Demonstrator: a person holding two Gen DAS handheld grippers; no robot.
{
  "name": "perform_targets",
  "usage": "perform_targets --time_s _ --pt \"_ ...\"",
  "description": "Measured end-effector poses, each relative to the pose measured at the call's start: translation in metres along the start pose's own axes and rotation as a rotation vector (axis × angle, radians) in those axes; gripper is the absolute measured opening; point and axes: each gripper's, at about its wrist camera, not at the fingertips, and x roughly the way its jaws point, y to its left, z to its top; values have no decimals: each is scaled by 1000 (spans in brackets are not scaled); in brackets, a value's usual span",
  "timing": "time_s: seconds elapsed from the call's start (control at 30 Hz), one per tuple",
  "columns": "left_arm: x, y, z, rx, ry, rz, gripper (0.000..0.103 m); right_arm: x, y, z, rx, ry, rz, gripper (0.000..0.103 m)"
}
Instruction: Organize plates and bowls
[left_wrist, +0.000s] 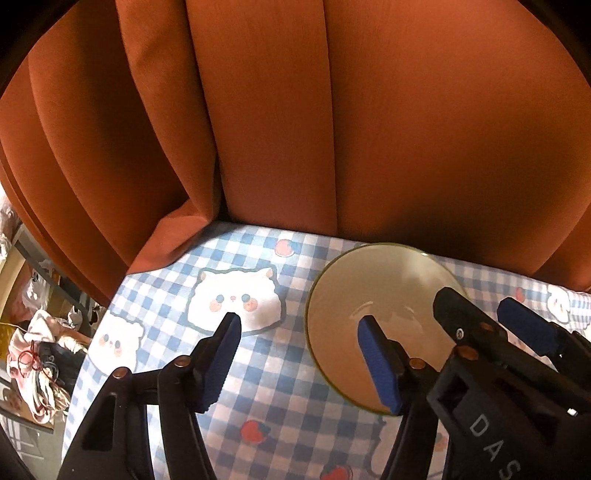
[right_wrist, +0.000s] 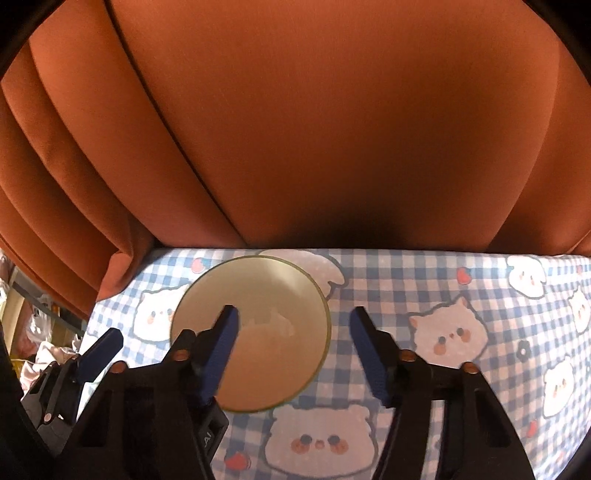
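plate (left_wrist: 373, 295) near rim hidden behind hand-held gripper fingers (left_wrist: 380, 362), clutter (left_wrist: 40, 343) at left edge indistinct

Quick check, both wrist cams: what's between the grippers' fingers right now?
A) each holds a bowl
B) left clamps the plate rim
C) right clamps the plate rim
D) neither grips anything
D: the left gripper and right gripper both hang open over the plate, which lies flat on the checked tablecloth, pads touching nothing.

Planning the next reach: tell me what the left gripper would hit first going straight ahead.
Probably the tablecloth, just left of the plate. The left gripper is open and empty; its right finger overlaps the plate's rim in view, though depth is unclear.
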Motion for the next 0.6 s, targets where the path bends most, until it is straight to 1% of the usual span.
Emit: perform_targets --time_s 0.03,0.07,0.13,0.2,0.27,0.33,0.37,0.5,0.6 --pt "4 0 0 -4 5 -4 66 4 0 0 2 6 1 60" --pt "7 -1 -1 -7 10 -12 62 9 0 0 3 10 4 59" --pt "13 -2 -1 -8 16 -12 56 16 -1 0 6 17 11 51" --pt "19 -3 -1 -3 22 -14 52 23 -2 -1 4 26 9 48" --pt "23 -4 -1 2 26 -12 41 28 -4 -2 7 30 8 45" --pt "26 -5 -1 2 27 -10 37 33 -4 -1 3 36 0 39" --pt "27 -5 -1 0 32 -14 33 34 -5 -1 -2 36 -5 39" --pt "35 -6 -1 7 47 -16 28 42 -7 1 -2 42 -7 32" --pt "37 -8 0 15 52 -16 21 49 -9 1 3 52 -9 27"
